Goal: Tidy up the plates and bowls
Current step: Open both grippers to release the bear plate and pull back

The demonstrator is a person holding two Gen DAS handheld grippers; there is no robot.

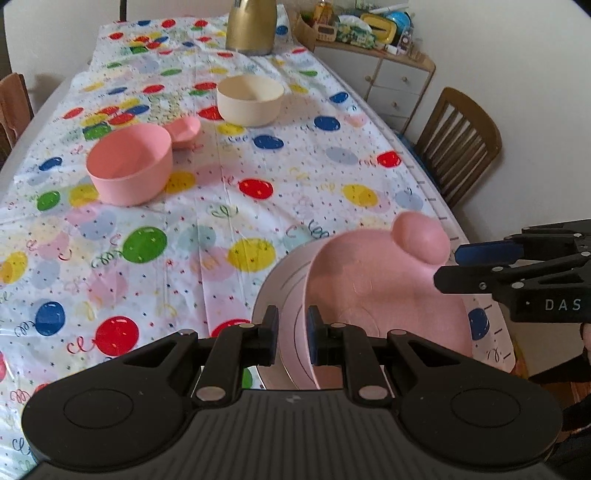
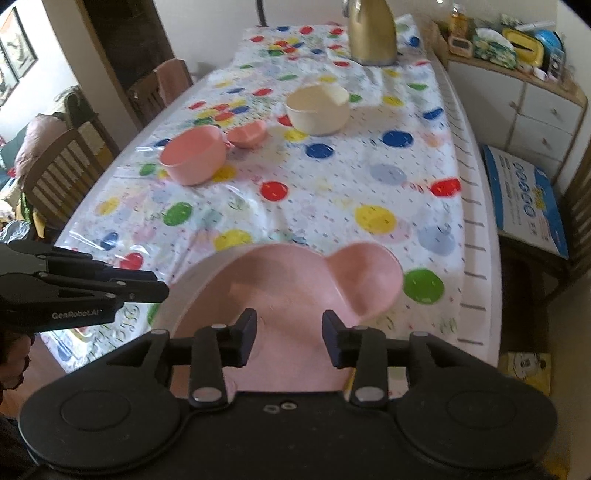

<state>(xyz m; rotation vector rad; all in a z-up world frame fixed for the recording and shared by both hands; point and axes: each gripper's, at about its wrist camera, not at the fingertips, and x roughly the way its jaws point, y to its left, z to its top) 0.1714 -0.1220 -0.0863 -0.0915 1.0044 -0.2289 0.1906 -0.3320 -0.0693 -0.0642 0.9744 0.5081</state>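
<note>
A pink plate with a round ear (image 1: 369, 288) (image 2: 288, 280) lies on a paler round plate (image 1: 284, 291) (image 2: 173, 306) at the near edge of the table. My left gripper (image 1: 293, 332) (image 2: 162, 286) hovers over the plates' left side. Its jaws stand a narrow gap apart, and the eared plate's rim runs by the right pad, unpinched. My right gripper (image 2: 290, 339) (image 1: 447, 266) is open above the eared plate, with nothing between its fingers. Farther back stand a pink bowl (image 1: 129, 170) (image 2: 192, 155), a small pink bowl (image 1: 183, 131) (image 2: 247, 133) and a cream bowl (image 1: 249, 99) (image 2: 317, 110).
A balloon-print cloth (image 1: 221, 221) covers the table. A gold jug (image 1: 251, 26) (image 2: 373, 33) stands at the far end. Wooden chairs (image 1: 458, 140) (image 2: 55, 173) flank both sides. A drawer cabinet (image 2: 535, 110) with clutter on top stands to the right.
</note>
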